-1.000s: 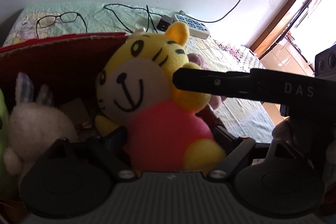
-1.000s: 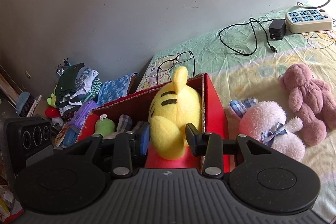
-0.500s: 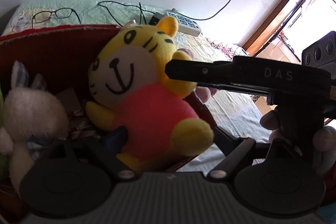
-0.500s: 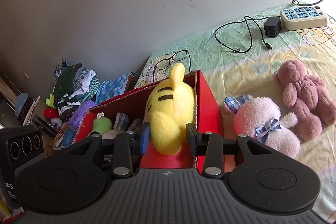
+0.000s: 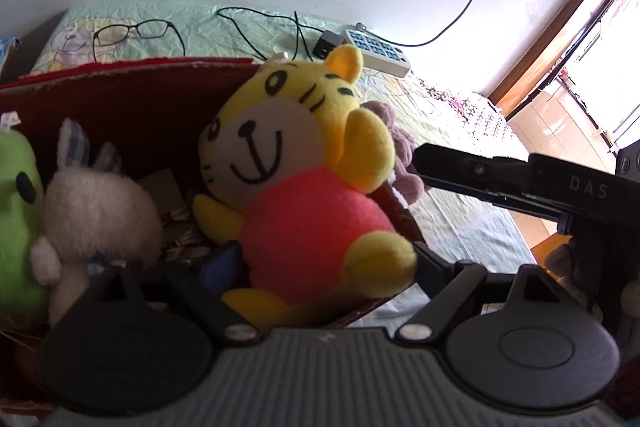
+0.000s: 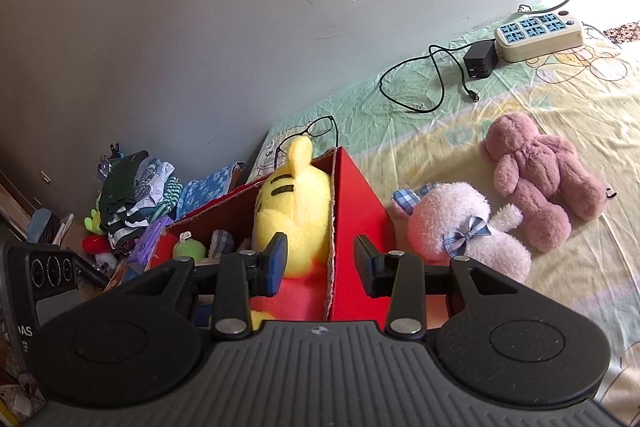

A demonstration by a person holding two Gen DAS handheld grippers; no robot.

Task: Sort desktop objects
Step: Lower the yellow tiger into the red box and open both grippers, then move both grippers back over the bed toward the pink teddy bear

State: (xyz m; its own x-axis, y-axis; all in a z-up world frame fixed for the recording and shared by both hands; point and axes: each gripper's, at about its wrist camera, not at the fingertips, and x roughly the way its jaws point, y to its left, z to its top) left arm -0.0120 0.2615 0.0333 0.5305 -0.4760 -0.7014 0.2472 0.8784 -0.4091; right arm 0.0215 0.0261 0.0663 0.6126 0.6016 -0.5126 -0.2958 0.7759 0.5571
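The red cardboard box [image 6: 356, 195], open-topped and standing at lower centre of the right wrist view, is the largest of the task's things and looks light but stiff, its raw edge fit to be pinched at the wall; inside it, against the right-hand wall, sits the yellow plush tiger in a pink shirt [image 5: 296, 195], soft, light and springy, unlikely to slip or break, and best taken by the round body or the thick head, not by a thin ear or paw, which I judge would stretch or pull free; the left tongs [image 5: 320, 263] stand wide either side of its pink belly at the bottom of the left wrist view, though whether the pads press it I cannot tell; the right tongs [image 6: 320, 263] are narrow and straddle the box's right wall just behind the tiger's back, gripping nothing that I can see; left of the tiger in the box lie a white plush rabbit with checked ears [image 5: 96, 203] and a green plush toy [image 5: 16, 211]; outside, at centre right, a pink-white plush rabbit with a checked bow [image 6: 464, 227] and a mauve plush bear [image 6: 536, 179] lie on the bed; the bed's pale green and yellow printed sheet [image 6: 560, 307] is soft and wrinkled, carrying black-framed spectacles [image 5: 132, 33], a black cable [image 6: 416, 87] and a cream power strip [image 6: 540, 35] near a plain grey wall; a heap of folded clothes [image 6: 132, 195] lies at left.
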